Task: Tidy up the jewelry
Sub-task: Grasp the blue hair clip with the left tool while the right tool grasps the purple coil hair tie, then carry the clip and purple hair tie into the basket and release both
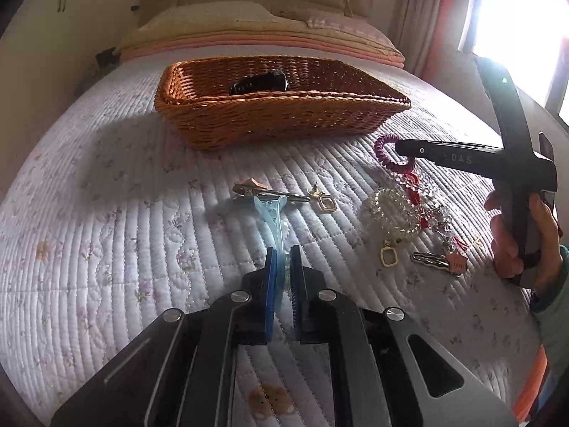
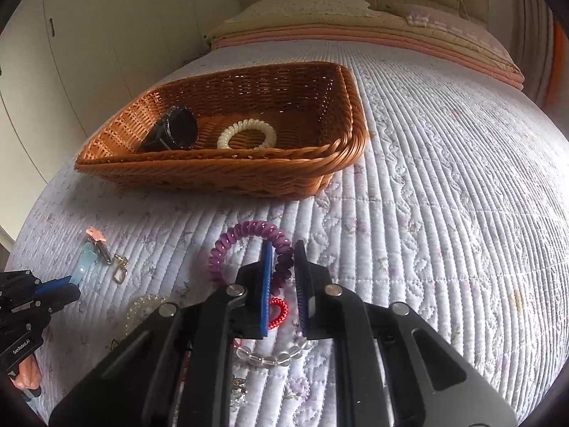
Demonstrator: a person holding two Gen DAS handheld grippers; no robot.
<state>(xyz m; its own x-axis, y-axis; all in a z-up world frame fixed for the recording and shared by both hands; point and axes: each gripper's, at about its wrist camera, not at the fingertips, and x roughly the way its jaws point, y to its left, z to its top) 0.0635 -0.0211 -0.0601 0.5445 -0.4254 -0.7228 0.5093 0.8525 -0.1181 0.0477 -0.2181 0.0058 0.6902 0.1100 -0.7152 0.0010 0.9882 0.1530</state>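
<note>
Both tongs are clamped on something: the left tongs (image 1: 283, 249) pinch the near end of a pale blue hair clip (image 1: 272, 213) that lies on the bed (image 1: 106, 195), and the right tongs (image 2: 283, 249) grip the right side of a purple coil hair tie (image 2: 249, 245), its loop standing out toward 11 o'clock from the tips. Seen from the right wrist, a small red coil (image 2: 279, 315) shows between the tong blades, and a string of clear beads (image 2: 274, 356) lies under them at 6 o'clock. From the left wrist, a hand (image 1: 515, 235) holds the right tool at 3 o'clock; below it lie a clear bead bracelet (image 1: 391, 213), a gold square earring (image 1: 386, 254) and a metal snap clip with a pink star (image 1: 441, 261). Beyond the blue clip, at 12 o'clock, sit another metal clip (image 1: 263, 190) and a second gold earring (image 1: 323, 201). Farther off stands a wicker basket (image 2: 199, 174), holding a black watch (image 2: 176, 131) and a white coil hair tie (image 2: 247, 133). Pillows (image 2: 302, 5) lie at the far end.
</note>
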